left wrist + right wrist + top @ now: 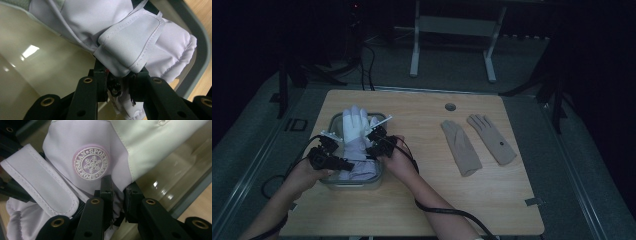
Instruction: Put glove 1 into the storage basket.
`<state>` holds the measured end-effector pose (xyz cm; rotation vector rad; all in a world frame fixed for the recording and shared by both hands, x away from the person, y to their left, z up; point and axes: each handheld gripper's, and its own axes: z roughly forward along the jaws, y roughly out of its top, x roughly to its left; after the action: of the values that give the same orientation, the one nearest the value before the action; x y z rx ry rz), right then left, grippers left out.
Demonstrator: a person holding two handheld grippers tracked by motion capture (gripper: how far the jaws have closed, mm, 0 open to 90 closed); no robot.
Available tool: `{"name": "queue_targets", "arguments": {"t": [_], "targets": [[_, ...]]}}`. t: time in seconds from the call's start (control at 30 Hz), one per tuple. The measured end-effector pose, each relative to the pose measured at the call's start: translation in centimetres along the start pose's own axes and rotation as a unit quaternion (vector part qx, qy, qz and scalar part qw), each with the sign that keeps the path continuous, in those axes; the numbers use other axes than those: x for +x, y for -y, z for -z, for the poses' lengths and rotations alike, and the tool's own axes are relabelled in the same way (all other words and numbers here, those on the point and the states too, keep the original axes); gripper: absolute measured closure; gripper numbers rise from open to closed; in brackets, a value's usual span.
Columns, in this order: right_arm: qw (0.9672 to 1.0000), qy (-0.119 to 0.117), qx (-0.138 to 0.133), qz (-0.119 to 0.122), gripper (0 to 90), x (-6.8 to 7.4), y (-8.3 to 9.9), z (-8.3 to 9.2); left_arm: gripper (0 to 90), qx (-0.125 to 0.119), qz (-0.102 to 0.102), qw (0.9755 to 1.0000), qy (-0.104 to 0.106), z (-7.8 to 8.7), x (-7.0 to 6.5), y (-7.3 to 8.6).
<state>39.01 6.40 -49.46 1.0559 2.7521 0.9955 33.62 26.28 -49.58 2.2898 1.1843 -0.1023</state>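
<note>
Both sets of fingers are pinched on fabric. On the left, the left gripper has its fingers clamped on the cuff edge of the white ski glove, beside its strap. Those jaws have just eased slightly wider, with fabric between them. The glove lies in the clear container at the table left side, its fingertips pointing away from the person. Right of it, the right gripper grips the cuff under the round snowflake badge. Farther right, well apart, two beige gloves lie flat on the bare wood
</note>
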Motion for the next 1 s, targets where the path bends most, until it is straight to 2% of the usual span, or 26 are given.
{"name": "queue_targets", "arguments": {"t": [0.07,0.17,0.2,0.23,0.27,0.3,0.33,0.37,0.4,0.43,0.47,0.5,0.53,0.57,0.6,0.63,0.67,0.7,0.77,0.8,0.83,0.87,0.9,0.93,0.97,1.0], "targets": [[0.9997,-0.003,0.023,-0.002,79.7,0.1,0.2,-0.7,70.4,0.015,0.015,0.9998,0.002,-0.7,0.1,0.3],[0.9994,0.006,0.034,0.008,79.2,0.3,0.0,-0.9,68.7,0.019,0.019,0.9996,-0.007,-0.9,0.0,0.2],[0.9991,0.008,0.04,0.012,76.9,0.3,-0.1,-1.0,65.1,0.022,0.027,0.9993,-0.015,-1.0,-0.2,0.1],[0.9991,0.008,0.04,0.012,76.9,0.3,-0.1,-1.0,62.6,0.022,0.027,0.9993,-0.015,-1.0,-0.2,0.1],[0.9987,0.011,0.047,0.017,71.7,0.3,-0.4,-1.0,59.7,0.023,0.022,0.9991,-0.027,-1.0,-0.4,0.0],[0.9987,0.011,0.047,0.017,71.7,0.3,-0.4,-1.0,56.8,0.023,0.022,0.9991,-0.027,-1.0,-0.4,0.0],[0.9987,0.014,0.044,0.022,65.0,0.3,-0.6,-0.9,53.8,0.02,0.019,0.9988,-0.041,-0.9,-0.7,0.0],[0.9987,0.014,0.044,0.022,65.0,0.3,-0.6,-0.9,49.1,0.02,0.019,0.9988,-0.041,-0.9,-0.7,0.0],[0.9988,0.016,0.035,0.029,56.7,0.4,-0.7,-0.8,43.2,0.008,0.006,0.9973,-0.072,-0.6,-1.2,0.1],[0.9988,0.016,0.035,0.029,56.7,0.4,-0.7,-0.8,39.3,0.008,0.006,0.9973,-0.072,-0.6,-1.2,0.1],[0.999,0.022,0.021,0.033,47.5,0.5,-0.8,-0.5,34.9,-0.007,0.003,0.9955,-0.094,0.0,-1.5,0.3],[0.999,0.022,0.021,0.033,47.5,0.5,-0.8,-0.5,29.1,-0.007,0.003,0.9955,-0.094,0.0,-1.5,0.3],[0.9989,0.021,0.004,0.042,37.5,0.3,-1.0,-0.1,26.2,-0.044,0.008,0.9945,-0.095,0.6,-1.6,0.6],[0.9989,0.021,0.004,0.042,37.5,0.3,-1.0,-0.1,23.8,-0.044,0.008,0.9945,-0.095,0.6,-1.6,0.6],[0.999,0.018,-0.002,0.042,31.8,0.1,-1.1,0.4,19.9,-0.077,0.014,0.9921,-0.099,1.2,-1.8,0.9],[0.999,0.018,-0.002,0.042,31.8,0.1,-1.1,0.4,18.1,-0.077,0.014,0.9921,-0.099,1.2,-1.8,0.9],[0.9987,0.013,-0.009,0.049,28.2,0.0,-1.1,1.0,18.0,-0.11,0.015,0.9892,-0.096,1.6,-2.2,1.0],[0.9987,0.013,-0.009,0.049,28.2,0.0,-1.1,1.0,17.3,-0.11,0.015,0.9892,-0.096,1.6,-2.2,1.0],[0.9982,0.012,-0.024,0.054,22.9,0.0,-1.2,1.8,16.1,-0.14,0.019,0.9863,-0.085,1.8,-2.8,1.0],[0.9975,0.001,-0.029,0.064,18.0,0.0,-1.3,2.6,14.0,-0.163,0.017,0.983,-0.083,1.9,-3.4,0.8],[0.9975,0.001,-0.029,0.064,18.0,0.0,-1.3,2.6,13.6,-0.163,0.017,0.983,-0.083,1.9,-3.4,0.8],[0.9972,0.0,-0.036,0.065,17.9,-0.1,-1.3,3.4,10.5,-0.176,0.016,0.9809,-0.082,1.8,-4.0,0.6],[0.9972,0.0,-0.036,0.065,17.9,-0.1,-1.3,3.4,4.8,-0.176,0.016,0.9809,-0.082,1.8,-4.0,0.6],[0.9967,0.005,-0.035,0.073,16.6,-0.2,-1.3,4.0,0.7,-0.175,0.01,0.9812,-0.08,1.6,-4.5,0.2],[0.9967,0.005,-0.035,0.073,16.6,-0.2,-1.3,4.0,0.7,-0.175,0.01,0.9812,-0.08,1.6,-4.5,0.2],[0.9965,0.007,-0.034,0.076,16.3,-0.3,-1.2,4.6,0.7,-0.177,0.0,0.9806,-0.084,1.5,-5.1,-0.2]]}}
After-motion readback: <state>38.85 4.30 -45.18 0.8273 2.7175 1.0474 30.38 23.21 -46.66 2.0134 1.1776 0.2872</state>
